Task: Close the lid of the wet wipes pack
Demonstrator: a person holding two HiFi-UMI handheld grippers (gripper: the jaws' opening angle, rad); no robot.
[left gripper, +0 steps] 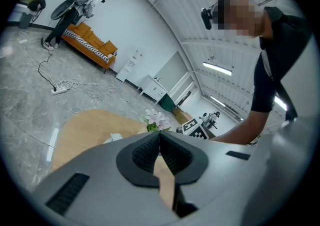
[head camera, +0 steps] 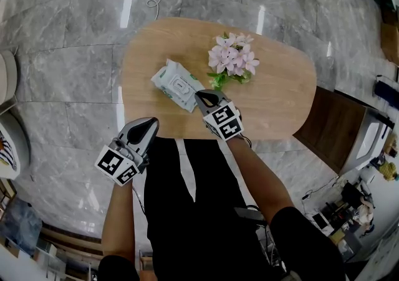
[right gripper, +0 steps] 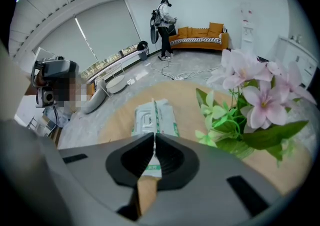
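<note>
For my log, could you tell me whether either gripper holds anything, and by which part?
Nothing is held: left gripper and right gripper are shut and empty; the wet wipes pack lies on the table.

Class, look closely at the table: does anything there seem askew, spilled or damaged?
Nothing much stands out. The wet wipes pack lies flat on the wooden table, at a slant to its near edge, beside the pink flowers. Nothing looks spilled or torn. Whether the pack's lid is raised cannot be told.
</note>
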